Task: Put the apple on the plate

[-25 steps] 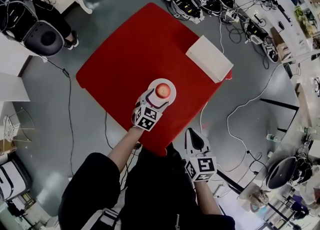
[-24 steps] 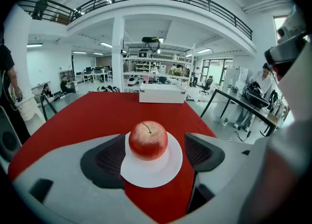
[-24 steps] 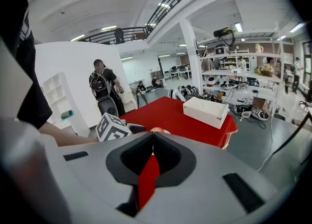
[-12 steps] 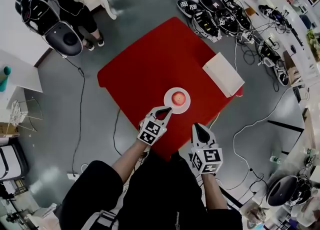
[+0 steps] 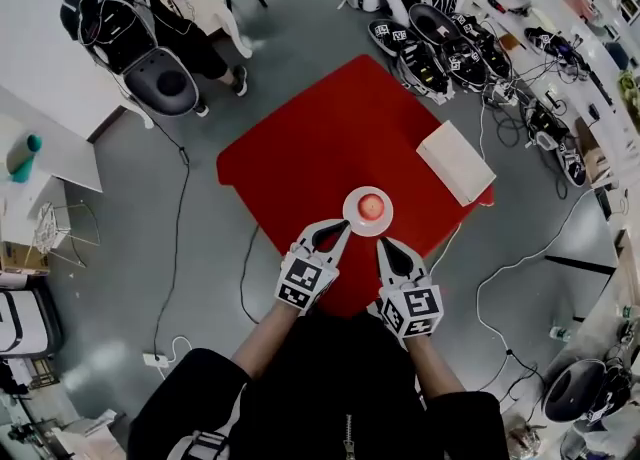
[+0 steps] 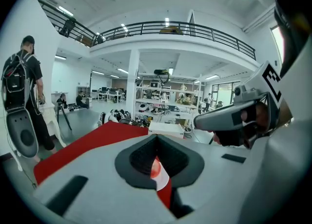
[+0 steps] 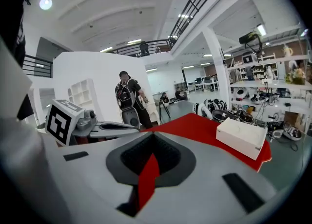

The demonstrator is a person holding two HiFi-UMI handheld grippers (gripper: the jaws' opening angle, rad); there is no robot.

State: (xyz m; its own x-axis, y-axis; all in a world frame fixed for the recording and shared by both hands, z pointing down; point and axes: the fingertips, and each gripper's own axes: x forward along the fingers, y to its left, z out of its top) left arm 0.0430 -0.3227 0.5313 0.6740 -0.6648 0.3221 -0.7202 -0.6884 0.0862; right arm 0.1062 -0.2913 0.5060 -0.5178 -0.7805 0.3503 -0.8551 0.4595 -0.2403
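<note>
Fingers of the left gripper [image 5: 342, 228] and right gripper [image 5: 383, 245] sit clenched and empty in the head view, just short of the plate [image 5: 350, 220] bearing the apple [image 5: 371, 207]. Each gripper view shows the same closed slit with nothing in it. Placement looks done; next, only back away from the plate.

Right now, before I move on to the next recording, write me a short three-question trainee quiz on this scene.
1. True or false: the apple lies on the white plate.
2. What do the left tongs hold? A the apple; B the plate; C nothing.
3. Name the one other thing on the red table besides the plate and the apple.
Key: 1 true. 2 C: they are shut and empty, short of the plate. 3 the white box.
</note>
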